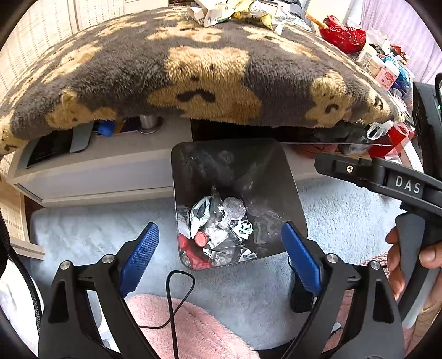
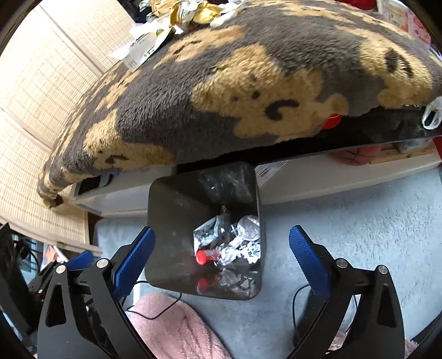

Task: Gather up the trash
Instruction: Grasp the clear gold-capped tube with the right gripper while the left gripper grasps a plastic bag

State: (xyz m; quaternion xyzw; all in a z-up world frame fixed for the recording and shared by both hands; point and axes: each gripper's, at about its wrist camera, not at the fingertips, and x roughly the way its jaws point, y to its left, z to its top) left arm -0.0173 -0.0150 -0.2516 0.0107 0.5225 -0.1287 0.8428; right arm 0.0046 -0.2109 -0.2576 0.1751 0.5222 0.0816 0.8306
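1. The left tongs (image 1: 219, 248) stood wide apart, holding nothing, above the black trash bin (image 1: 234, 163).
2. The right tongs (image 2: 221, 248) were likewise spread and bare, over the same bin (seen from its other side).
3. Crumpled wrappers (image 1: 221, 229) and a red cap (image 2: 201, 257) lay inside it, between the fingers.
4. More wrappers (image 1: 234, 11) sat far ahead on the bear blanket (image 1: 193, 69).

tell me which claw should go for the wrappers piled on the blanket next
Probably the right claw: both are open and empty over the bin, but in its view the wrappers sit nearer, just left of centre. The left claw sees them farther back.
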